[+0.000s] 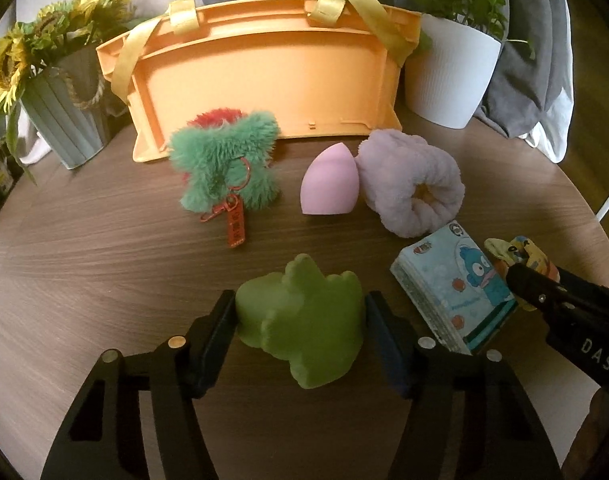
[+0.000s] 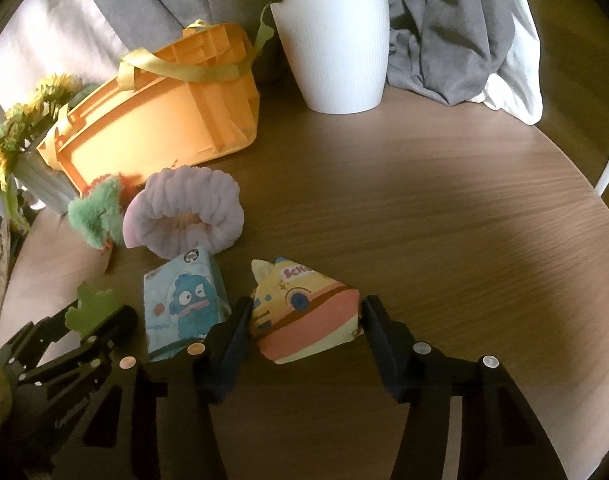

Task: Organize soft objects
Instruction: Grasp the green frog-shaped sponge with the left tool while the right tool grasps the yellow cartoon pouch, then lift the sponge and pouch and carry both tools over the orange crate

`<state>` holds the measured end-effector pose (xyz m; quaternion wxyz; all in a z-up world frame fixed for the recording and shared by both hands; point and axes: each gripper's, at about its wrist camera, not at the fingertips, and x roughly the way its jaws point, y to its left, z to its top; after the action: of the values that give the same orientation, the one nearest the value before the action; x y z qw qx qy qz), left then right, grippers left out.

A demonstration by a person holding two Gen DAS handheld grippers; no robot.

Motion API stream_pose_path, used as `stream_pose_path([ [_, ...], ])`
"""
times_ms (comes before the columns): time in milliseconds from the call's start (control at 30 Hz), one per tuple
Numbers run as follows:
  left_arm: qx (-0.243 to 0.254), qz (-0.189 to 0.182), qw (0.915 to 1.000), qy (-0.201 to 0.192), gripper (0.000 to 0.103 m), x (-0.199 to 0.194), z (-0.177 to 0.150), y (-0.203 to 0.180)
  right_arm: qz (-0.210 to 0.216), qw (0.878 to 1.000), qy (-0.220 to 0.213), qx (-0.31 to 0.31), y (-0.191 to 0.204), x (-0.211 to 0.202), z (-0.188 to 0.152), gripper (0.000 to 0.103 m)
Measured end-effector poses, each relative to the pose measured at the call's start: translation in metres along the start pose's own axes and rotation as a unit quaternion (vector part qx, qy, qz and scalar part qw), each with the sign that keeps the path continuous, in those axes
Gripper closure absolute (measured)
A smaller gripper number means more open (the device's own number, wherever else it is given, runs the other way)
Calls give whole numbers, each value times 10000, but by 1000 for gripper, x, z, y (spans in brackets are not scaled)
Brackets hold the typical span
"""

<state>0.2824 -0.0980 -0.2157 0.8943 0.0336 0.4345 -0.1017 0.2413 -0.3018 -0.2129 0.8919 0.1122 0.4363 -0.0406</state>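
Grey and white cloth hangs behind a round wooden surface [image 2: 444,208], and we are right over its near edge with both tools down on their targets. The left tool [image 1: 300,320] has its jaws flanking the green foam shape [image 1: 300,320], pads touching both flanks, foam barely dented; no earlier picture to compare, so I read it as a light grip. Just to its right lies the blue tissue pack [image 1: 456,292]. The right tool [image 2: 306,320] straddles the yellow pouch [image 2: 304,312], its left pad against the fabric, the right pad at the pouch's corner; whether that side presses I cannot tell. Both pieces look feather-light and squashy: the foam should spring back, so a squeeze across its thick middle suits it, not the thin lobes. The pouch looks slick and floppy and may sag or slide, so taking it across its full belly seems safer. Farther back, toward the far edge, the orange basket [image 1: 264,80] stands tipped on its side, with the green fluffy keyring [image 1: 224,164], the pink sponge [image 1: 330,182] and the lilac headband [image 1: 412,184] in front of it.
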Motion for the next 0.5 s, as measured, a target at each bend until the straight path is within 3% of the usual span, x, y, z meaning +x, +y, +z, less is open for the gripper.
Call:
stream_pose_path([
  [500,27,-96,9997,-201,40,-20,5,1,8,9999,-106,7,0,-8,2,54],
])
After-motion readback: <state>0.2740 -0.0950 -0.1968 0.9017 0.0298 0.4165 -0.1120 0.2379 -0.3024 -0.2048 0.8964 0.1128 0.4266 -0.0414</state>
